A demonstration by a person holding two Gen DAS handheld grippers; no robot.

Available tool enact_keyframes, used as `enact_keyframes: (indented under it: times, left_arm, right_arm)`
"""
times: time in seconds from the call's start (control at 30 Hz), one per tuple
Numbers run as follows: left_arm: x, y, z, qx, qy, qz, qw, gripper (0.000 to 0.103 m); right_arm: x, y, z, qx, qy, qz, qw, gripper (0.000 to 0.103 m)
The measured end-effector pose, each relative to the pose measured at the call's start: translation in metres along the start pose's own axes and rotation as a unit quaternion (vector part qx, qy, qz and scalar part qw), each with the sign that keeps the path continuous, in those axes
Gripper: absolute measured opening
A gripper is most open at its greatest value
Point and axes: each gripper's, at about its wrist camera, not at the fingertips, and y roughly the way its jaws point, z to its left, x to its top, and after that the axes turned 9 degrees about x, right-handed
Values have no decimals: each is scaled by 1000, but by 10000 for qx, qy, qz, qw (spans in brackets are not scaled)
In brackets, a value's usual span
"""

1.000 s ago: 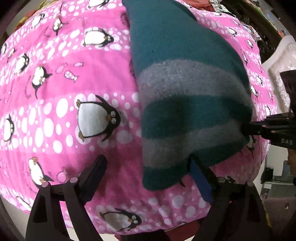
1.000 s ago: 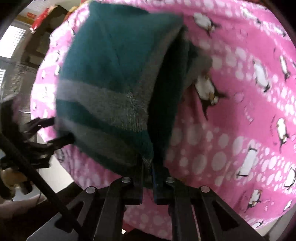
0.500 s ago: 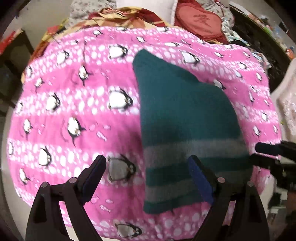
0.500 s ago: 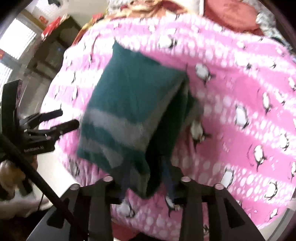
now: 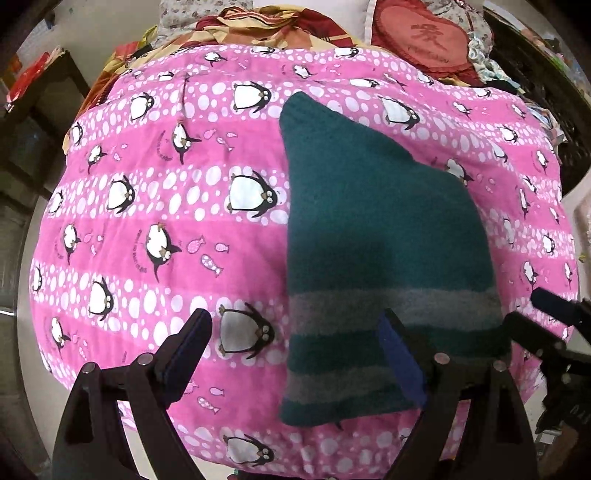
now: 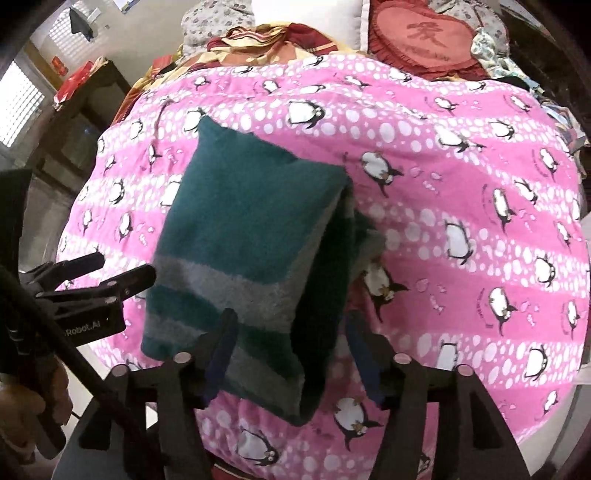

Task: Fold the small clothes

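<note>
A folded teal knit garment with grey stripes (image 5: 373,236) lies on the pink penguin blanket (image 5: 155,206). It also shows in the right wrist view (image 6: 251,236), with its folded layers stacked along its right edge. My left gripper (image 5: 291,350) is open and empty, held above the garment's near left edge. My right gripper (image 6: 291,343) is open and empty, its fingers either side of the garment's near right corner. The right gripper also shows at the right edge of the left wrist view (image 5: 546,325), and the left gripper at the left of the right wrist view (image 6: 107,273).
A red heart cushion (image 5: 424,40) and rumpled patterned bedding (image 5: 251,26) lie beyond the blanket's far edge. A dark cabinet (image 6: 85,118) stands at the left. A dark basket (image 5: 546,85) is at the far right.
Both grippers have let go of the garment, opened, and pulled back and up. The garment now lies folded on the blanket.
</note>
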Motion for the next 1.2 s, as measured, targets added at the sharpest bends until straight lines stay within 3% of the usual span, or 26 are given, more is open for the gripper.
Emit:
enact_keyframes:
  times: [0.43,1.2]
  left_arm:
    - [1,-1,7,18,-65,9,10000,89]
    - [0,3,5,58,-1,73,10000,89]
  right_arm:
    - [-1,8,13,-264,1,-40,9996,75]
    - [-4,14,6,-224,273,77,9993,76]
